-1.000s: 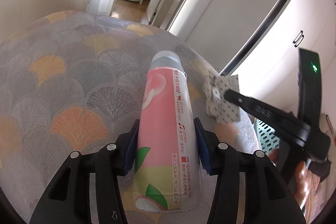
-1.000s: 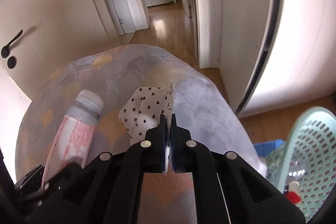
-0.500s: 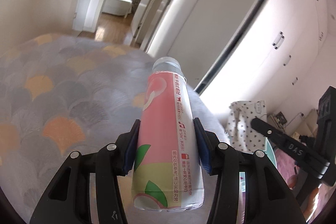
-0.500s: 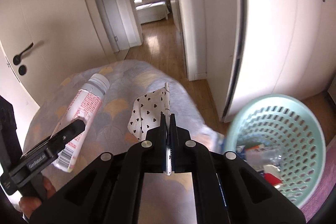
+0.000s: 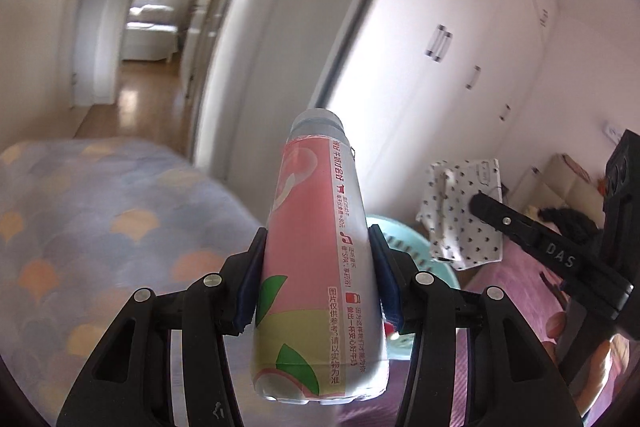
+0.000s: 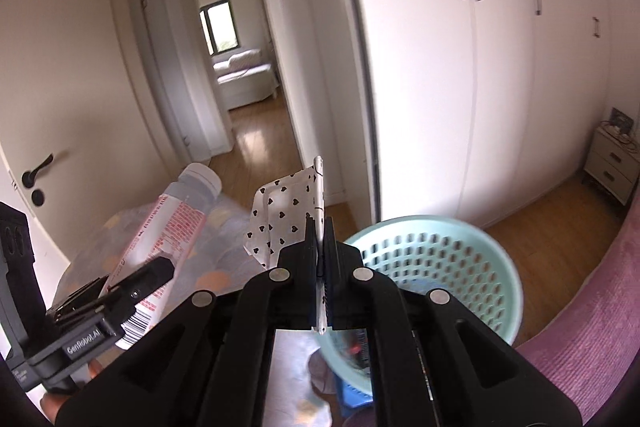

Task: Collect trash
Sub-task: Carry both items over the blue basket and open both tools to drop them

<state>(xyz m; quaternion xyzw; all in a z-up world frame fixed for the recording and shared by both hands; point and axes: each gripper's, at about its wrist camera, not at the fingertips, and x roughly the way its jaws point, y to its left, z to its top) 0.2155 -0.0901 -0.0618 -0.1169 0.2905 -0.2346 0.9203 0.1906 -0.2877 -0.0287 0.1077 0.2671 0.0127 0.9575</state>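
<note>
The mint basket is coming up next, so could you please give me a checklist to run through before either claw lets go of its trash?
1. Left claw grips the pink bottle: ok, both pads press its sides.
2. Right claw pinches the heart-print wrapper: ok, jaws shut on its edge.
3. Mint basket in view and its mouth unobstructed: ok, rim visible just past the right claw.
4. Wrapper directly above the basket mouth: not ok, it sits left of the rim in the right wrist view.
5. Bottle above the basket: cannot tell, the bottle hides most of the rim in the left wrist view.
6. Room left in the basket: cannot tell, some items lie inside.
</note>
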